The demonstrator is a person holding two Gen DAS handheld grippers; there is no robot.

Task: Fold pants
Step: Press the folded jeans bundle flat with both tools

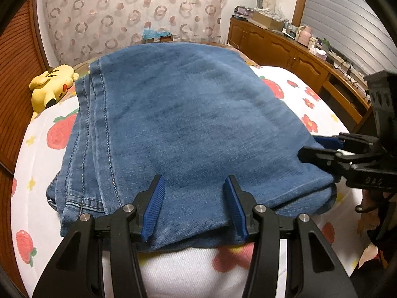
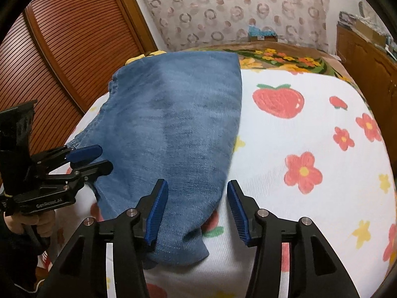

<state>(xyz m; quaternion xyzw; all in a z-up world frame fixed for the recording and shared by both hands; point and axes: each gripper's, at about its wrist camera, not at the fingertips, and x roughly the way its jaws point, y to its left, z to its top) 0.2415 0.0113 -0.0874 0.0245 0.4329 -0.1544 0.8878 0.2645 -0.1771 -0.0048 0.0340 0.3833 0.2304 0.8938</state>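
Folded jeans on strawberry-print bed, left tool tilted down over near edge, pads apart, right tool likewise apart above corner, nothing gripped, bare blanket to right.

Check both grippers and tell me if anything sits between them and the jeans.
Nothing visible does. The left gripper and right gripper both stand open right at the near edge of the folded jeans, with only denim and the strawberry-print bed cover beneath.

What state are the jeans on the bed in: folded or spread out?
Folded. The jeans lie as a compact stack, with several seamed layers showing along the left edge.
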